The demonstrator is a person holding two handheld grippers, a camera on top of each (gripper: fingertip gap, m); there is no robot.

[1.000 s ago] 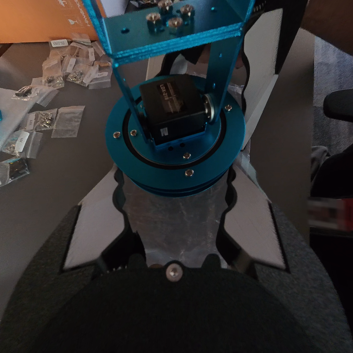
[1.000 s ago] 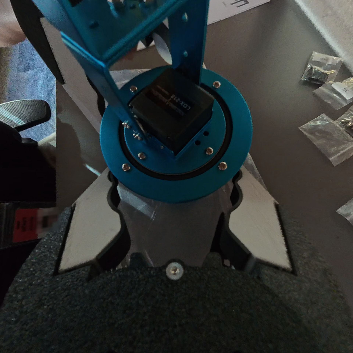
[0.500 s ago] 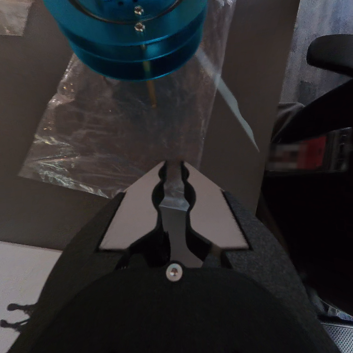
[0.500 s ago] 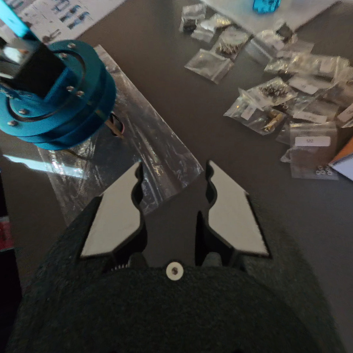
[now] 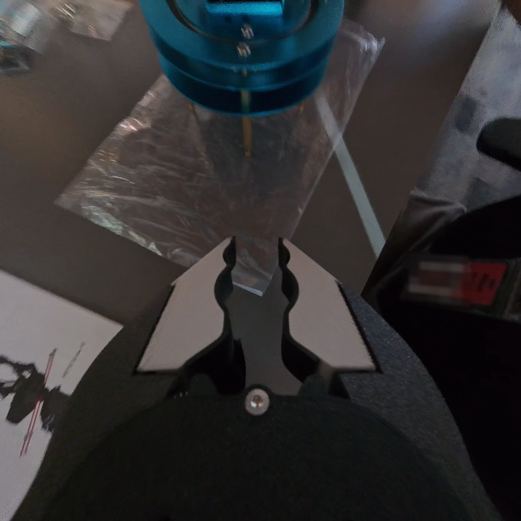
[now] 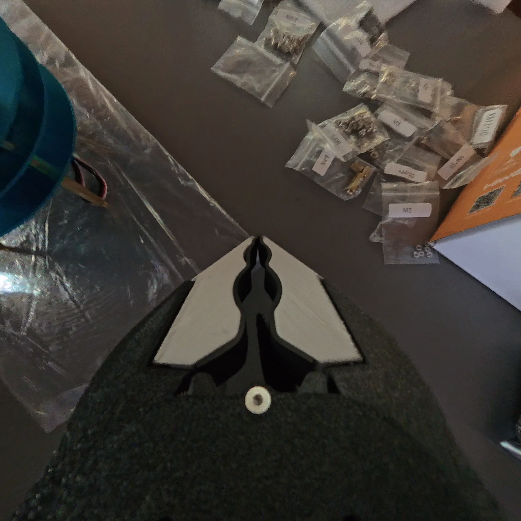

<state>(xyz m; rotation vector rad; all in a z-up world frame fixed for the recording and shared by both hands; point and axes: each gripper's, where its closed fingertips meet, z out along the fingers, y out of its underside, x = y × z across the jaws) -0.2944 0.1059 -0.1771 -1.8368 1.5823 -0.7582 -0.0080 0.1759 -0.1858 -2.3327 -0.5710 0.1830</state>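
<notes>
White labels are borne by small clear hardware bags [image 6: 363, 158] beside an orange box [image 6: 485, 191]; left gripper [image 5: 256, 248], narrowly parted where half a second ago it was nearly closed, frames a clear plastic bag's [image 5: 180, 180] corner below the blue round base [image 5: 245, 56], while right gripper [image 6: 258, 242], spread earlier, is pressed together, empty.

The blue round base [image 5: 245, 64] runs off the top edge of my left wrist view, so whatever it carries is cut away. In my right wrist view, the orange box [image 6: 485, 197] runs off the right edge, and the small bags [image 6: 352, 135] hold parts too tiny to tell.
</notes>
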